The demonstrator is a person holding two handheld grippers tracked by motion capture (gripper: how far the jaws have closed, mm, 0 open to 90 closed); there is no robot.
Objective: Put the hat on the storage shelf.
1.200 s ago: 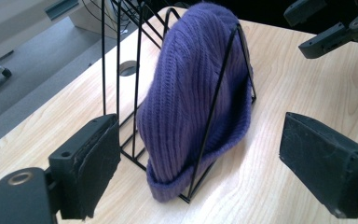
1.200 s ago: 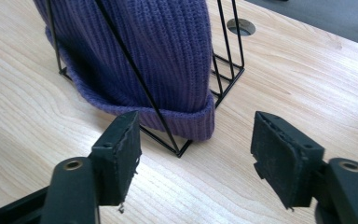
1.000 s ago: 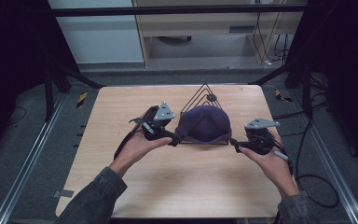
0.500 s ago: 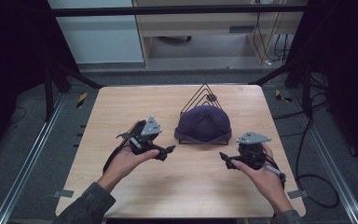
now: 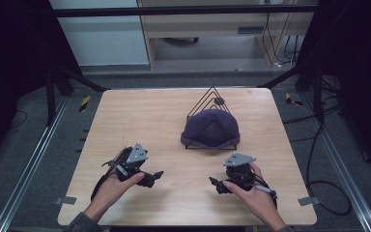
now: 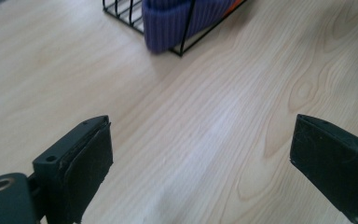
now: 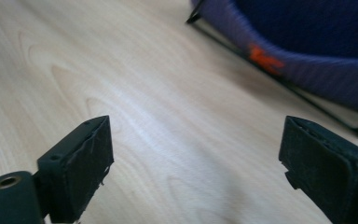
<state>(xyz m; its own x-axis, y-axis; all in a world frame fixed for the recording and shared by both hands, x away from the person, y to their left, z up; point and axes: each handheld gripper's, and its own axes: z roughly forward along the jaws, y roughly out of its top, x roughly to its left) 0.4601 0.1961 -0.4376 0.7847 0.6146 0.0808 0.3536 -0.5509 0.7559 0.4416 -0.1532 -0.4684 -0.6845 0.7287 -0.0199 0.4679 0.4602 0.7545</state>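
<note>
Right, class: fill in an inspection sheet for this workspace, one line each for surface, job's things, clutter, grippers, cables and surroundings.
Surface: light wooden table, bare apart from the items below.
Job's things: purple knitted hat draped over a black wire rack; an orange tag shows on its ribbed band.
Clutter: nothing seen on the table.
Grippers: left gripper and right gripper are both open and empty, held in the person's hands near the table's near edge, apart from the hat.
Cables: one trails from each gripper; a black cable loops on the floor to the right.
Surroundings: grey floor, metal rails, dark frame, a pale cabinet behind.
</note>
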